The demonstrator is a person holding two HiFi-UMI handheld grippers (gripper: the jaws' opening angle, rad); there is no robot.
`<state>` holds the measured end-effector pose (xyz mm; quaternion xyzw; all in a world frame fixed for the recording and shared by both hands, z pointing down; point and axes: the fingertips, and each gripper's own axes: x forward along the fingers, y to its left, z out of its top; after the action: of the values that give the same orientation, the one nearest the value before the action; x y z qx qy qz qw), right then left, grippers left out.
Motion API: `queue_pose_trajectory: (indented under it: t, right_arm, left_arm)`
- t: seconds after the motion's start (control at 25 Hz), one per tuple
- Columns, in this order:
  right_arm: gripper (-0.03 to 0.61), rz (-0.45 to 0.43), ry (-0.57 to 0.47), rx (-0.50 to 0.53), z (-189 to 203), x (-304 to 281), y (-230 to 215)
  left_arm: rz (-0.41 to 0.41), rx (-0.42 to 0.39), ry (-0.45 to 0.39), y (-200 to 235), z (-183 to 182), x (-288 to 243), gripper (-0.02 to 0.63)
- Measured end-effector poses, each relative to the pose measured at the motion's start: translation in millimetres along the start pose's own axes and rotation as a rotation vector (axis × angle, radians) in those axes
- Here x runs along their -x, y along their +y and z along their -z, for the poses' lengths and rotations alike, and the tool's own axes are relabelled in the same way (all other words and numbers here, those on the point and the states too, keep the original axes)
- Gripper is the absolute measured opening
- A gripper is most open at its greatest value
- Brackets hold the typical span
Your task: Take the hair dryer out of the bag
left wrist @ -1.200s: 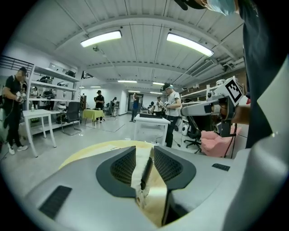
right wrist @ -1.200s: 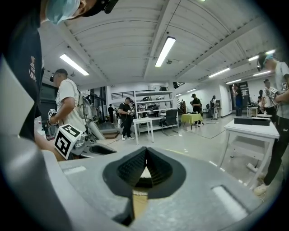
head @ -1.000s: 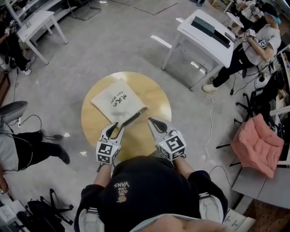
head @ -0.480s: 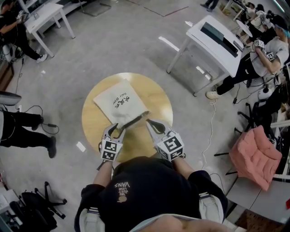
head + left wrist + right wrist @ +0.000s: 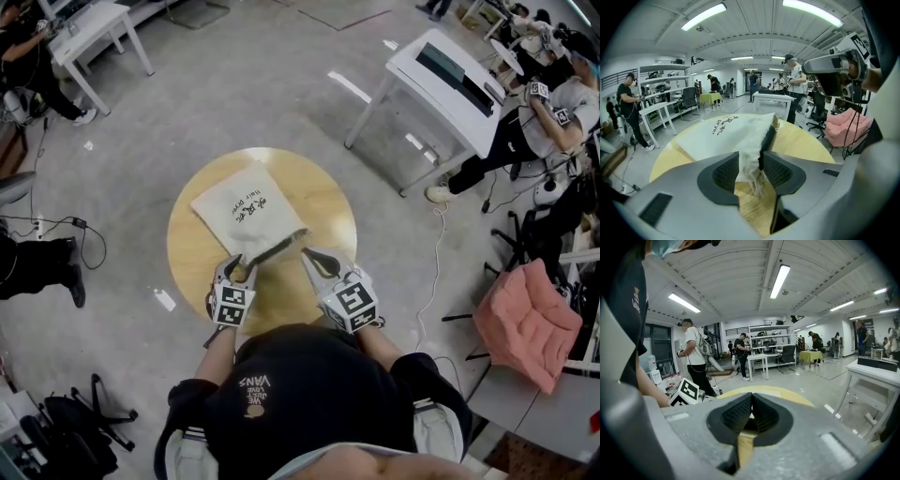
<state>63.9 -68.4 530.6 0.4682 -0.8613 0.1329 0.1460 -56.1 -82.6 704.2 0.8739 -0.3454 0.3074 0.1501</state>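
Your left gripper (image 5: 750, 161): jaws apart around the bag (image 5: 246, 211) edge, so pinch it | your right gripper (image 5: 751, 413): closed, empty, just beside the bag mouth, open it

Bright, even light is thrown by ceiling strip lights (image 5: 704, 17) above the left gripper (image 5: 750, 164); edges are bowed and darkened.
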Motion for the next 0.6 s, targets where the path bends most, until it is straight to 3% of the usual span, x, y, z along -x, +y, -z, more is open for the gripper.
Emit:
queue_pose_trajectory:
  t: [0.16, 0.32, 0.6]
  right_arm:
    - [-0.002, -0.007, 0.017, 0.006, 7, -1, 0]
    - [-0.002, -0.032, 0.044, 0.043, 15, -6, 3]
    - [-0.001, -0.094, 0.093, 0.122, 30, -23, 12]
  left_arm:
    - [0.012, 0.005, 0.016, -2, -4, -1, 0.172]
    - [0.003, 0.022, 0.024, 1, -8, 1, 0.098]
    - [0.014, 0.038, 0.034, 4, -11, -1, 0.063]
